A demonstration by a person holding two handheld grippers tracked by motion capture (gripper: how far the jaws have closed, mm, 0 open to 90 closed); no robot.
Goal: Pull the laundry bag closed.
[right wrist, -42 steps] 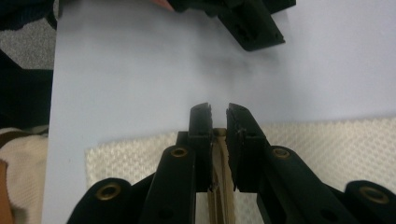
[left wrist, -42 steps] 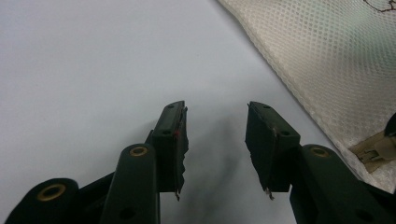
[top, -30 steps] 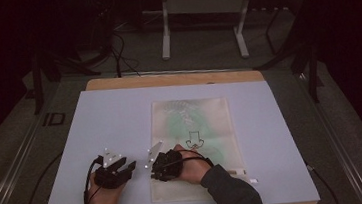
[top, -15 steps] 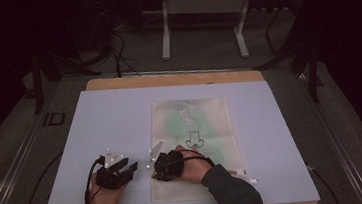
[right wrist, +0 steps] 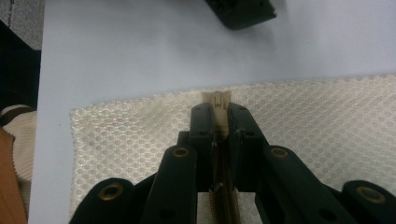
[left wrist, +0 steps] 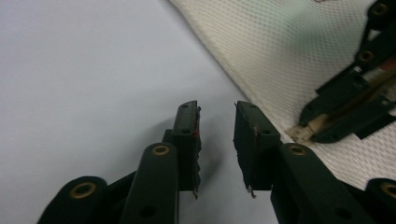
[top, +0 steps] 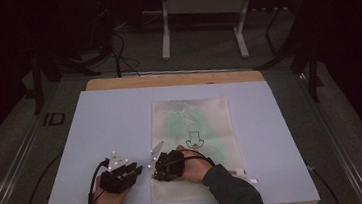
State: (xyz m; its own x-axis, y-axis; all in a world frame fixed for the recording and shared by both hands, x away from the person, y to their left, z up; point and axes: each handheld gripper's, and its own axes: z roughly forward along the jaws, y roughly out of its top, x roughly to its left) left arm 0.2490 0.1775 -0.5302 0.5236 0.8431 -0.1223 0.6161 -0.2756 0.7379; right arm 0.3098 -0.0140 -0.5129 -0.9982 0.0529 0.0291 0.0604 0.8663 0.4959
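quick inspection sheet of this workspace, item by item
surface: pale lilac-grey mat on a wooden table
job's things: white mesh zip bag lying flat, green contents and a dark print showing through; its zipper end sits at the bag's near left edge
clutter: small white tab on the mat by the bag's near right corner
grippers: right gripper shut on the zipper end; left gripper over bare mat beside the bag, jaws have just been closing, nothing between them, a gap left
cables: black cable loops from the left gripper; more cables on the floor behind the table
surroundings: dim room, grey stand legs beyond the table
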